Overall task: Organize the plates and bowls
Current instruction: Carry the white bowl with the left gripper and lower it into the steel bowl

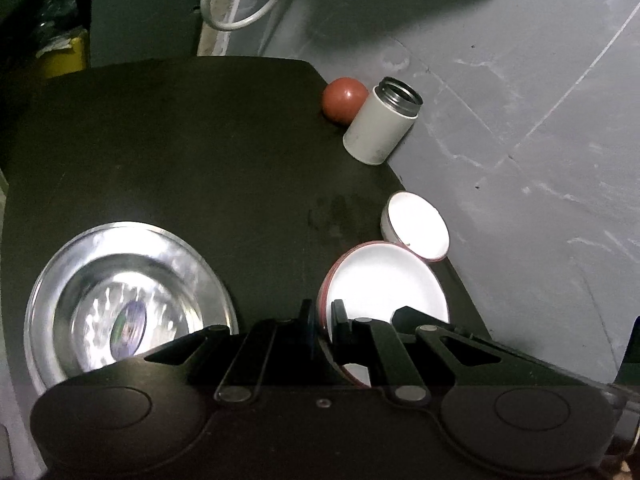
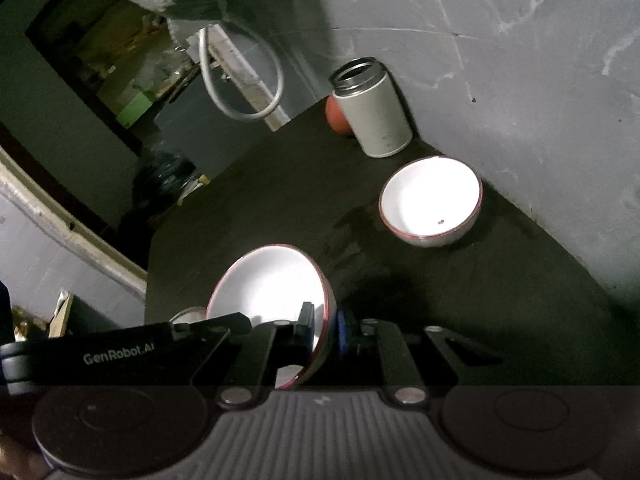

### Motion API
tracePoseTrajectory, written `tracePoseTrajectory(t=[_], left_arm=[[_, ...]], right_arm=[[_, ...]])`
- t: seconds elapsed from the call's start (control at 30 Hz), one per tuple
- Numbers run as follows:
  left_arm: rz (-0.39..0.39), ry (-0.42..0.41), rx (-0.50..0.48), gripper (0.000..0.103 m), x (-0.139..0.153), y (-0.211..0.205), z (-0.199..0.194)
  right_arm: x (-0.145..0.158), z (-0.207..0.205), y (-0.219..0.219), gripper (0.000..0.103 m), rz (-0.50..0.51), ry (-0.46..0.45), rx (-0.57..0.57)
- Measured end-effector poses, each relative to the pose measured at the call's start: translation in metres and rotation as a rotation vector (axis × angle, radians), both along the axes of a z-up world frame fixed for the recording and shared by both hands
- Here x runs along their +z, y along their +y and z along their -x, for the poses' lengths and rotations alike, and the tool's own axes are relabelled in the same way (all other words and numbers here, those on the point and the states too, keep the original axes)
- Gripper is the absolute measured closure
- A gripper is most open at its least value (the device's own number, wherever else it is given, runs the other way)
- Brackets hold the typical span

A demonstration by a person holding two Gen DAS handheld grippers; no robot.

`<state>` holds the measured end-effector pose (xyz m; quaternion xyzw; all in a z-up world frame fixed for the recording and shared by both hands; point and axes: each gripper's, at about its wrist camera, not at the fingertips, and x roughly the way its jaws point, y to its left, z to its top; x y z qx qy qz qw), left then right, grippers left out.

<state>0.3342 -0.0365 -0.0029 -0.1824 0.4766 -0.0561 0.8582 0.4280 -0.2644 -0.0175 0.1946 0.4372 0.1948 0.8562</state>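
Observation:
Both of my grippers hold one white red-rimmed bowl [image 1: 384,280] by its rim, lifted and tilted above the dark table. My left gripper [image 1: 322,320] is shut on the bowl's left rim. My right gripper [image 2: 325,330] is shut on the right rim of the same bowl [image 2: 272,284]. A second white red-rimmed bowl [image 2: 430,200] stands upright on the table by the wall; it also shows in the left wrist view [image 1: 414,226]. A steel plate [image 1: 128,300] lies on the table at the left.
A white open canister [image 1: 380,124] and a red ball [image 1: 344,98] stand at the table's far corner by the grey wall [image 1: 520,120]. They also show in the right wrist view: canister [image 2: 376,116], ball [image 2: 336,116]. The left gripper's arm [image 2: 120,354] crosses the lower left.

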Motion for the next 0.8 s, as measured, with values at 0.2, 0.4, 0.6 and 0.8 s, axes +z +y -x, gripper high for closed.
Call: tracePoseTrajectory(t=[0.2,0.4,0.6,0.8], left_arm=[[0.001,-0.002,-0.014,0.095,0.006,0.000,0.024],[0.019,-0.007,-0.026,0.095,0.013,0.008,0.045],[0.027,-0.002,-0.058,0.095,0.015,0.011,0.072],[0.042,0.019,-0.100,0.095,0.010,0.012,0.098]], right_arm=[[0.005,0.027,-0.002,0.090,-0.003,-0.005,0.010],[0.010,0.048,0.000,0.090,-0.008,-0.002,0.012],[0.014,0.075,0.004,0.090,0.007,-0.003,0.005],[0.010,0.111,0.003,0.090,0.020,0.026,-0.023]])
